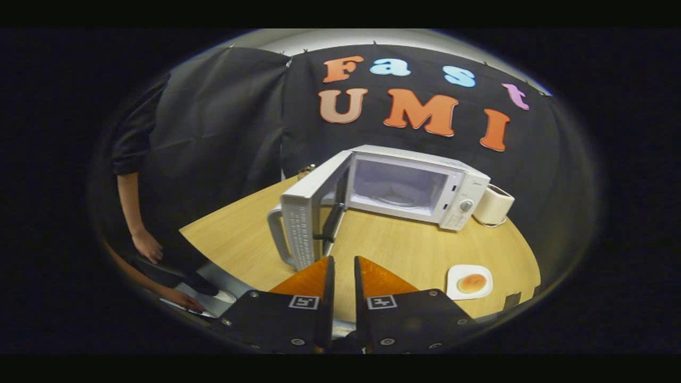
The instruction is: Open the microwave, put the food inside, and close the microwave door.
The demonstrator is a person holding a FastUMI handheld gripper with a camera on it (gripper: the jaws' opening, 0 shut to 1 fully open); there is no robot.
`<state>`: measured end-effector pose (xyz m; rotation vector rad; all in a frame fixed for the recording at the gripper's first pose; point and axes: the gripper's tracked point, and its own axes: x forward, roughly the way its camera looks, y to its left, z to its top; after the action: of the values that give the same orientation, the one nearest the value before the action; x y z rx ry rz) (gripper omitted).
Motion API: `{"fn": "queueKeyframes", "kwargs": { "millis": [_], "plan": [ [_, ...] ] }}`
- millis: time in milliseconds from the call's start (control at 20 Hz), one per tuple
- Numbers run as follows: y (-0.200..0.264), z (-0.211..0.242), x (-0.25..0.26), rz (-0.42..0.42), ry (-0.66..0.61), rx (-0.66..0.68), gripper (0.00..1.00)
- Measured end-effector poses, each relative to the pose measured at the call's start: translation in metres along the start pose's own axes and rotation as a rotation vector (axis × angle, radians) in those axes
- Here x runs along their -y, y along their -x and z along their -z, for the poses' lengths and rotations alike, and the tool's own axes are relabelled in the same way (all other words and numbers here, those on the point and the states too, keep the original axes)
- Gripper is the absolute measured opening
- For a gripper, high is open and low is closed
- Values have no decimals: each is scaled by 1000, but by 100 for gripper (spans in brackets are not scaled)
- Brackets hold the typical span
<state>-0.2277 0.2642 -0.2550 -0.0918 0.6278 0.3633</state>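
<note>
With the microwave (420, 186) door (303, 226) already swung open, the gripper (340, 266), nearly closed on nothing, hangs before it while the plated food (472, 283) waits outside, unloaded.

1. We can read no word, number or brand with certainty on the things in the gripper view.
2. The microwave (409, 159) has a small dark mark at the top of its control panel (464, 205), above the knob. It is too small for us to read.
3. The open door (304, 223) shows rows of fine marks on its face. We cannot tell if they are print or only a pattern.
4. The gripper (344, 259) carries one square black-and-white marker (304, 302) on each finger. These are coded signs, not letters. The fingers stand slightly apart with a narrow gap, nothing between them, just before the door.
</note>
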Motion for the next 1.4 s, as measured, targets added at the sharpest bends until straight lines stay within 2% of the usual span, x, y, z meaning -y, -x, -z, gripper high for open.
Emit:
{"fn": "queueKeyframes", "kwargs": {
  "millis": [200,350,450,500,600,750,1000,1400],
  "plan": [
    [-5,6,51,108,-32,-7,28],
    [-7,13,83,154,-33,-15,31],
    [-9,19,109,187,-38,-20,38],
    [-10,25,121,206,-40,-31,45],
    [-11,44,147,233,-53,-74,54],
    [-11,72,187,287,-115,-132,65],
    [-26,111,232,320,-160,-207,86],
    [-62,153,254,274,-186,-292,89]
  ]
}}
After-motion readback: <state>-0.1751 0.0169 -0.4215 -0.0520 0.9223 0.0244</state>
